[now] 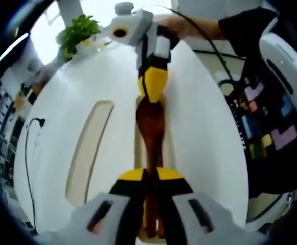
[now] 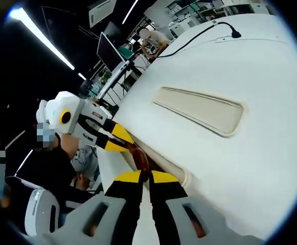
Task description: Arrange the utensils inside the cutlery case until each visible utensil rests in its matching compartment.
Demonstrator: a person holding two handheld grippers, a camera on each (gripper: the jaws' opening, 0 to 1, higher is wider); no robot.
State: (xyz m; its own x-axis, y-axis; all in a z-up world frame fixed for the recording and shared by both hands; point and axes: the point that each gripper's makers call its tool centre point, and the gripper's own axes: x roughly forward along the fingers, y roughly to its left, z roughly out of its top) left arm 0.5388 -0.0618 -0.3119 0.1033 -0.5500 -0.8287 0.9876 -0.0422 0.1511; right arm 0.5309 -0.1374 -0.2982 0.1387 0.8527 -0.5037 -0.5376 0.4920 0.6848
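Spoon [image 1: 151, 120], dark wood, is the one utensil you've got in hand, and both claws are on it.

Left gripper view: your left claw [image 1: 151, 176] is closed on the near end of the spoon, yellow tips pinched against it. The right claw [image 1: 152, 87] comes in from the top and is clamped on the far end. The spoon runs lengthwise over a long slot in the white case [image 1: 204, 127]. I can't tell whether it's already seated in that slot or held just above it. A second slot [image 1: 89, 148] sits beside it on the view's left, beige inside, nothing in it. A plant [image 1: 76, 33] stands past the far edge of the case. A black cable [image 1: 28, 153] trails down the view's left side.

Right gripper view: your right claw [image 2: 144, 178] is shut on the spoon's end [image 2: 139, 159]; the left claw [image 2: 118, 139] grips the other end from the view's left. The spoon lies along the slot at the case's edge [image 2: 174, 166]. The vacant slot [image 2: 202, 109] is well apart, further up the case.

Progress, as I judge it: one utensil lined up with a slot, not released. Left to do: confirm that it's seated, open both claws and back off. The second slot is unfilled, and I see no utensil for it. Can't say from this whether the slot matches the spoon's shape.
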